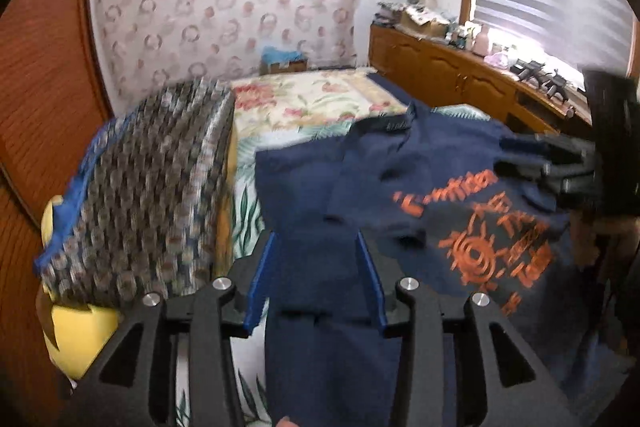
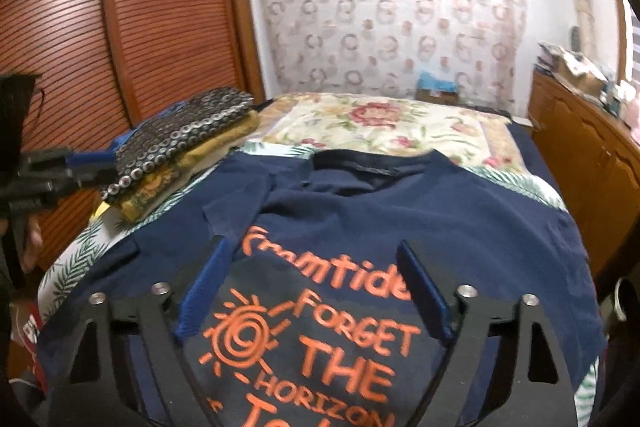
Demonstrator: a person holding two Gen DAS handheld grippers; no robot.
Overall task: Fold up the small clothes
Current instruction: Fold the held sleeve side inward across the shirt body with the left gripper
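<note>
Hovering over a navy T-shirt [image 2: 400, 211] spread on the bed [image 2: 372, 123], both grippers empty

Nearest, the right gripper [image 2: 316, 287] hangs above the orange print, jaws apart, nothing between them; the left gripper [image 1: 316, 275] stands with jaws parted over the shirt's plain side, clamping nothing; further left lies a stack of folded clothes [image 2: 180, 147]; beyond, the floral bedspread runs to the wall.

Folded stack [image 1: 136, 195] motion-blurred; T-shirt [image 2: 360, 211] print cut off below.
</note>
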